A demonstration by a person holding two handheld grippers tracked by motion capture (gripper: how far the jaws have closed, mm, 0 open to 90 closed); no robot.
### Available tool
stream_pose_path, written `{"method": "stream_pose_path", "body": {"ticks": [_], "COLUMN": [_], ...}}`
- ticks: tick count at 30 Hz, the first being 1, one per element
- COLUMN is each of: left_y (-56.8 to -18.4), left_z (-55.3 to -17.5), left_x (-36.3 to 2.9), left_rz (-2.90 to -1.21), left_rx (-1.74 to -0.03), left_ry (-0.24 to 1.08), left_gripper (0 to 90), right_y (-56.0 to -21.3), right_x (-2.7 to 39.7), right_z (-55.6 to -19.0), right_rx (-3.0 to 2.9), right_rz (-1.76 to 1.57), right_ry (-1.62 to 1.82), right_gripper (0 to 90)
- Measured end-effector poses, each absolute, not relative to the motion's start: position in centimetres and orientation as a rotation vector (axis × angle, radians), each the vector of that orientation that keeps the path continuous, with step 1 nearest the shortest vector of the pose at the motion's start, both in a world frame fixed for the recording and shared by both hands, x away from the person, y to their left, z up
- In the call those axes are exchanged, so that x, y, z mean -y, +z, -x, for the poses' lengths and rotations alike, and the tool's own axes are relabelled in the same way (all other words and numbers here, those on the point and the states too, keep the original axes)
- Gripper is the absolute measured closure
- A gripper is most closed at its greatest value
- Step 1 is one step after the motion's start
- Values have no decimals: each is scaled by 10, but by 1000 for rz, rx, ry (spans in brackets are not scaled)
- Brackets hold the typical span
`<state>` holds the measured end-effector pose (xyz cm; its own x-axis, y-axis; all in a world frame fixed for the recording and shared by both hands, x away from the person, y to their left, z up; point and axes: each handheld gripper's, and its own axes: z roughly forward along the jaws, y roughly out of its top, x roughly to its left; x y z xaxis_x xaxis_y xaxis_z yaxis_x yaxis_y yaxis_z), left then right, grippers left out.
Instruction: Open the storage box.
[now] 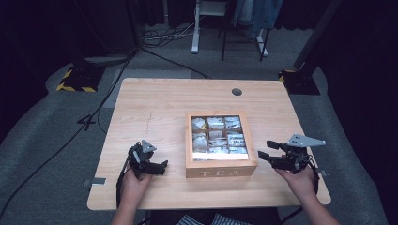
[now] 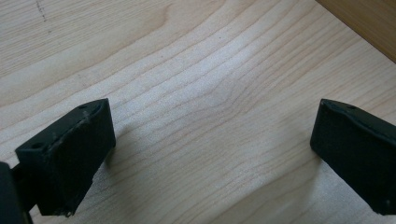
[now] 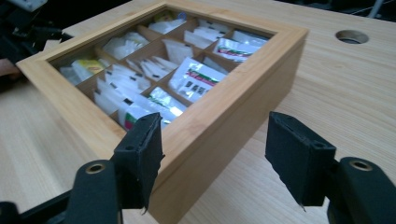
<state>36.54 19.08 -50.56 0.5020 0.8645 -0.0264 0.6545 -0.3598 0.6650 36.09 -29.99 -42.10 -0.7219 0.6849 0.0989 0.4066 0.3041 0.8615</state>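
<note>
Tea box (image 1: 220,161) sat mid-table, lid down, between both hands. Right gripper (image 1: 268,156) — jaws apart, holding nothing — pointed at the box's near right corner, close by. Left gripper (image 1: 163,165) gaped empty over bare table (image 1: 155,101), slightly farther off.

Dim room, grey carpet, one pale wooden table (image 1: 155,108) under the light

Table's got a round cable hole (image 1: 237,92) near the far edge. Black cables (image 1: 94,117) snake across the carpet (image 1: 42,140) on the left. Two stand bases with yellow-black hazard stripes (image 1: 75,80) sit at the far corners, and white desk legs (image 1: 195,28) plus a dark chair frame (image 1: 244,35) stand further back. Everything past that is pretty much black.
</note>
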Motion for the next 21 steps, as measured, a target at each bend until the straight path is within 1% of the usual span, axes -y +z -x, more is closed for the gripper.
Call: {"method": "stream_pose_path", "body": {"ticks": [6,12,13,16,21], "left_y": [-506,-506,-506,-506,-506], "left_z": [-365,-365,-365,-365,-365], "left_x": [-191,-191,-191,-191,-191], "left_rz": [-2130,-2129,-2129,-2129,-2127], "left_rx": [-1238,-1239,-1239,-1239,-1241], "left_ry": [441,440,440,440,439], "left_gripper": [6,6,6,6,6], "right_y": [-419,-421,-423,-424,-428], "right_x": [284,277,275,273,270], "right_z": [-356,-355,-355,-356,-357], "right_rx": [-2361,-2401,-2411,-2427,-2472], "right_rz": [-921,-916,-915,-921,-916], "right_ry": [1347,1336,1328,1316,1283], "right_gripper": [328,304,281,250,224]}}
